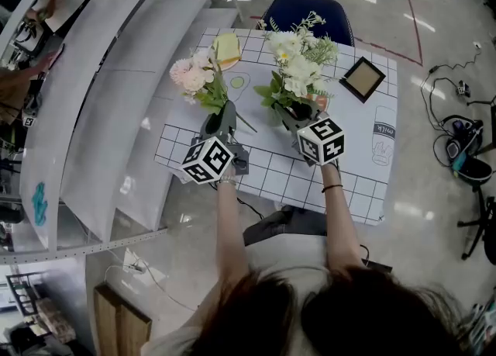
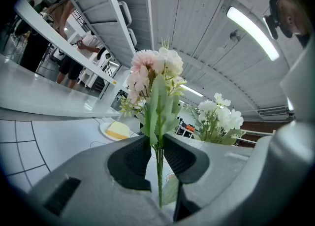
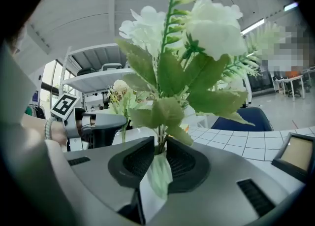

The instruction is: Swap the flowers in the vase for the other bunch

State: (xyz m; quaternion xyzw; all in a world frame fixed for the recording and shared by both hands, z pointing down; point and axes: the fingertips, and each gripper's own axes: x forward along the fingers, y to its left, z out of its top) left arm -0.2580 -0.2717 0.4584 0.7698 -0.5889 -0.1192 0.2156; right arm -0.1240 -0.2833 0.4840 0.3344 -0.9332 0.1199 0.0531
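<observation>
Left jaws: the left gripper (image 2: 157, 148) is clamping its jaws on the thin green stem of the pink bunch (image 2: 152, 67); the pads are standing a narrow gap apart, and the stem is filling that gap.
Right jaws: the right gripper (image 3: 158, 153) is pinching the gathered stems of the white bunch (image 3: 197, 28); one pale leaf is hanging down between the pads.
Location of flowers: both bunches are standing upright in the jaws above the gridded tabletop (image 1: 271, 168), side by side and apart, pink at the left and white at the right.
Head view only: it is showing both grippers at once, the yellow block (image 1: 226, 48) on its plate behind the pink bunch, the picture frame (image 1: 363, 77) lying right of the white bunch, and the blue chair (image 1: 306, 13) at the far edge.
Left gripper view only: it is showing the stem's bare lower end running down past the pads.
Right gripper view only: it is showing the left gripper side-on, its marker cube at the left.
Arm pose: both forearms are reaching forward from the near edge, almost parallel; both grippers are pointing roughly level, away from the person.
</observation>
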